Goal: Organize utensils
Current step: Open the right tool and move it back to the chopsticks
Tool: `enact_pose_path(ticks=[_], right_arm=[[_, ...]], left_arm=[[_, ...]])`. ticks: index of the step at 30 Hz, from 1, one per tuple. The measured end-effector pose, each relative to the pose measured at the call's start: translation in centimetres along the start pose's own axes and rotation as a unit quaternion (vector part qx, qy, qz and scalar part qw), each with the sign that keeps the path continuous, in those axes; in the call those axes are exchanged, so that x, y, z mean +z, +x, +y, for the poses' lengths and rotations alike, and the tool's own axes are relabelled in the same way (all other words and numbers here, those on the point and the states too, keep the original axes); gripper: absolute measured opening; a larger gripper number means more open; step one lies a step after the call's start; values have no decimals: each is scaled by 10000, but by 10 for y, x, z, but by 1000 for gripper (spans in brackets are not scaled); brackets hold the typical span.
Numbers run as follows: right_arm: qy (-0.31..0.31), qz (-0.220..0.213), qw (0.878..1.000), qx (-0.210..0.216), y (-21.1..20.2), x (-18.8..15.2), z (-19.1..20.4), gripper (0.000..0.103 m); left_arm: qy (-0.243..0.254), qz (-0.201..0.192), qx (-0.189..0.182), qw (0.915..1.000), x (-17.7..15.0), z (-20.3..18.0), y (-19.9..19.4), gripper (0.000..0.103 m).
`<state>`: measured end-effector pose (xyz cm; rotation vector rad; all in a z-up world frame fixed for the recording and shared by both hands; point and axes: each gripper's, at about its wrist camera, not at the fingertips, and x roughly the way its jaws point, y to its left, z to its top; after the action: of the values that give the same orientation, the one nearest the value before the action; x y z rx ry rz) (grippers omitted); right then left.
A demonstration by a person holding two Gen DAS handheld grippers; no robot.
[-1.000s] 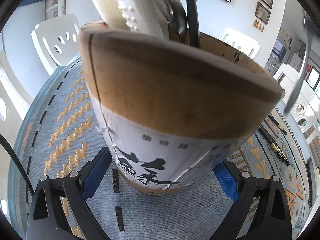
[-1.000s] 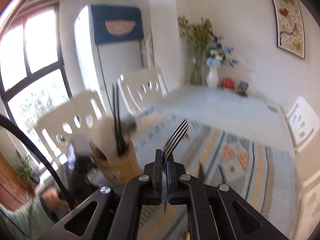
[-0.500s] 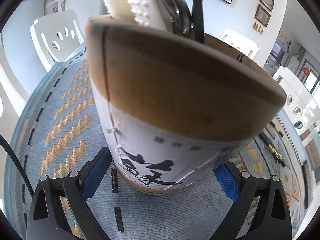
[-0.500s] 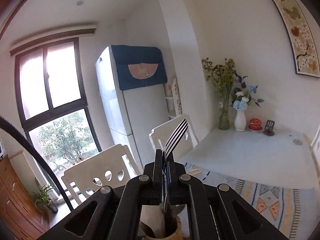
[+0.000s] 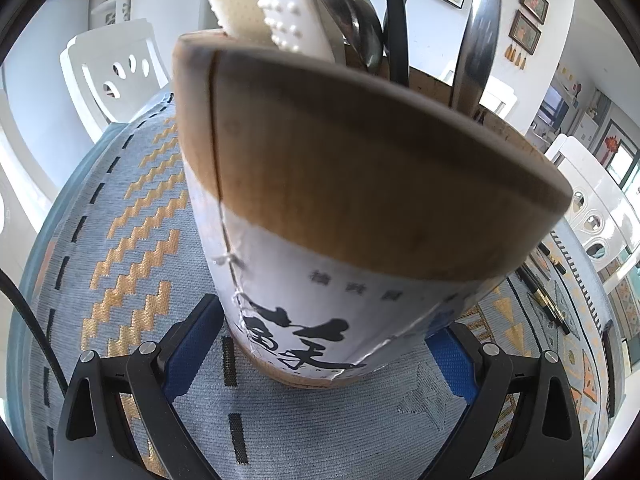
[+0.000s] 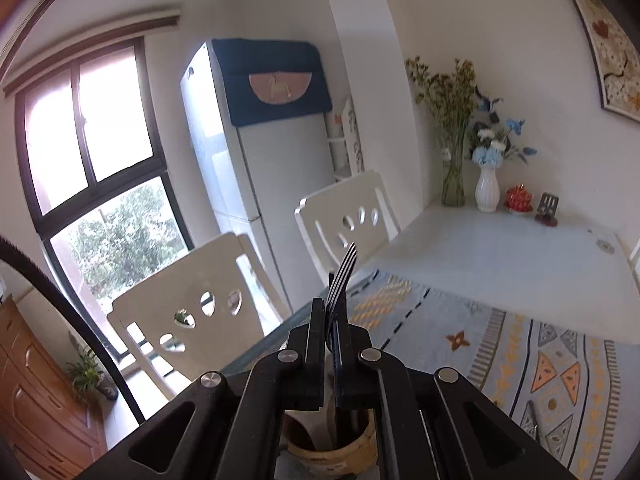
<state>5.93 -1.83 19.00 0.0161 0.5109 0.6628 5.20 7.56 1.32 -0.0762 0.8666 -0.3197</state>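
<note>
A wooden utensil holder [image 5: 360, 200] with a white printed label stands slightly tilted on the woven mat, and my left gripper [image 5: 324, 320] is shut on its base with a blue pad [image 5: 188, 344] on each side. A white dotted paddle [image 5: 272, 4], a metal spoon [image 5: 348, 28] and a black stick [image 5: 394, 20] poke out of it. My right gripper [image 6: 330, 312] is shut on a fork [image 6: 342, 276], tines up. It hovers over the holder [image 6: 332, 448], and the fork's handle [image 5: 476, 32] hangs down into the mouth at the far right rim.
Black chopsticks [image 5: 540, 292] lie on the patterned mat [image 6: 520, 352] to the right. White chairs [image 6: 192, 312] line the table's far side. Vases with flowers [image 6: 486, 188] and small ornaments stand at the far corner. A fridge [image 6: 260, 140] is behind.
The right gripper swung with the fork from beside the holder to above it. The fork's handle now shows at the holder's rim in the left view. The left gripper stayed on the holder.
</note>
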Motion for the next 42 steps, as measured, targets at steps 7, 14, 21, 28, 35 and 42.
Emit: enact_pose_path(ticks=[7,14,21,28,35,42], right_arm=[[384,273,9980,428,-9,2,-18,26],[616,-524,9966,122,-66,9,-43,54],[779,-699,9941,-300,-102,5,-72,57],[999,240,9873,-1214,-95,-29,-113,57],[1455,1535,9622,-1717,-56,-92,-159,52],[1656,2103,9464,-1806,-35,-121,-182,34]], left_arm=[[15,-7,14,10000,-1,-1,-1,97],[33,-13,28,10000,-1,-5,-3,97],[29,-5,20,10000,0,-4,-3,97],[20,-2,10,10000,0,-4,-3,97],[21,-3,12,10000,0,-4,-3,97],[21,-2,11,10000,0,-4,-3,97]])
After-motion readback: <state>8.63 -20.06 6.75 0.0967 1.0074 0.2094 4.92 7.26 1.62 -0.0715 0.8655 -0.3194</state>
